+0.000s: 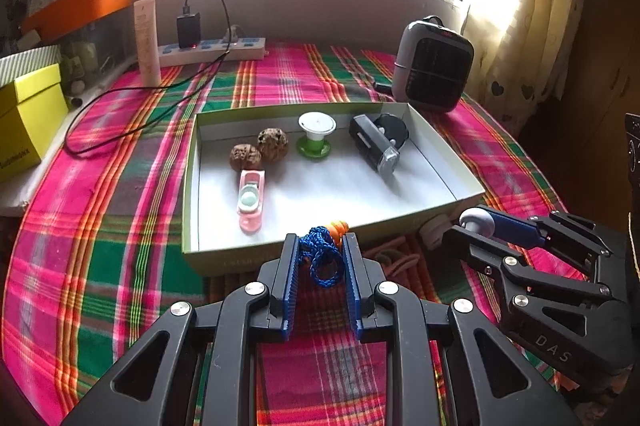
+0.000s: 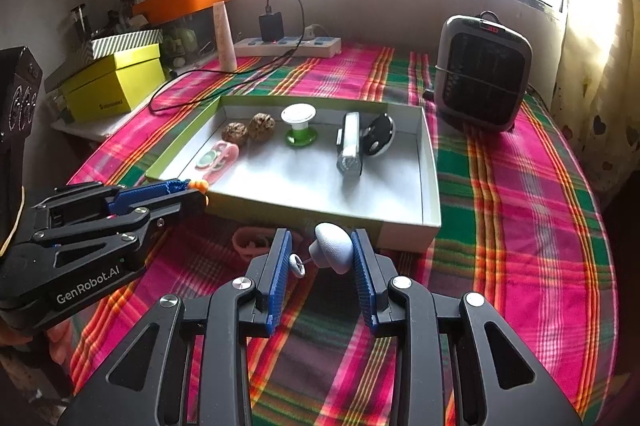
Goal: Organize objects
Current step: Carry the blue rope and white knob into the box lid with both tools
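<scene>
The left claw (image 1: 320, 250) is pressed in on a bundle of blue cord (image 1: 320, 258) with an orange piece (image 1: 338, 228) at its far end; the cord bulges between the two blue pads. Just beyond its tips lies the near wall of a shallow open box (image 1: 224, 258), resting on a bench under a pink and green plaid cloth (image 1: 120, 226).

To that claw's right, the right claw (image 2: 320, 254) pinches a small pale rounded knob (image 2: 334, 252) with a wire ring (image 2: 297, 264) on its left side, held just short of the same box's near wall.

Inside the box, ahead of both claws, lie two brown walnuts (image 1: 260, 148), a green and white spool (image 1: 316, 134), a pink flat case (image 1: 251, 200) and a black light (image 1: 374, 148) leaning on a black round thing (image 1: 390, 128). Past the box's far right corner stands a small heater (image 1: 434, 64); far left, a yellow box (image 1: 28, 118).
</scene>
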`<state>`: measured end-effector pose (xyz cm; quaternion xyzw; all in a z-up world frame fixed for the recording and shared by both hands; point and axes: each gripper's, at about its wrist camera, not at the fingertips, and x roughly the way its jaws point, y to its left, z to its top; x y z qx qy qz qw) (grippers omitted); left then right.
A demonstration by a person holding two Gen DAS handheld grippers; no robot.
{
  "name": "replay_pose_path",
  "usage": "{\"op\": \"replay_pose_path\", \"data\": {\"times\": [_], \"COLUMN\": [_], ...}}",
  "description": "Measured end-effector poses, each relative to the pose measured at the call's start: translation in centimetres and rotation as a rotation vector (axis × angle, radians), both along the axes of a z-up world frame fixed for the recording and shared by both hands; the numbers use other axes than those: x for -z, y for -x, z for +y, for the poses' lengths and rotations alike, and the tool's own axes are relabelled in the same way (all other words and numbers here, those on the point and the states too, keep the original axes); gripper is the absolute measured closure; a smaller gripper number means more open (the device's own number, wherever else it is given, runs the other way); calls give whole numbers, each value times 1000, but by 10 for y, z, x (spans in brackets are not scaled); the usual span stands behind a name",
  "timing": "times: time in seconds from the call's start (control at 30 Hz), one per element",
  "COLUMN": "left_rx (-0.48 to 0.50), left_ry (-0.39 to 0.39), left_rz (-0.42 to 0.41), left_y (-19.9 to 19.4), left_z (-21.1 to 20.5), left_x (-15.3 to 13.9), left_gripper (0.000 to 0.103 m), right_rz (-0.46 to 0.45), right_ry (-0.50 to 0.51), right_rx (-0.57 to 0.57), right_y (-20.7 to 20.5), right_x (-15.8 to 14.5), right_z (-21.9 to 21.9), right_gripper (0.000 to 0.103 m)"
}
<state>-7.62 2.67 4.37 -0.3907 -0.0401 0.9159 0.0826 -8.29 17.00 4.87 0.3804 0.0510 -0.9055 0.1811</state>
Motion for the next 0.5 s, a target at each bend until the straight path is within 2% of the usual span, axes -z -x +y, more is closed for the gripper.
{"op": "replay_pose_path", "data": {"times": [0.5], "left_rx": [10], "left_ry": [-10], "left_rz": [-12], "left_y": [46], "left_z": [0], "left_x": [-2], "left_gripper": [84], "right_rz": [14], "right_ry": [-22], "right_rx": [43], "right_y": [50], "right_x": [-4], "right_z": [4], "right_gripper": [71]}}
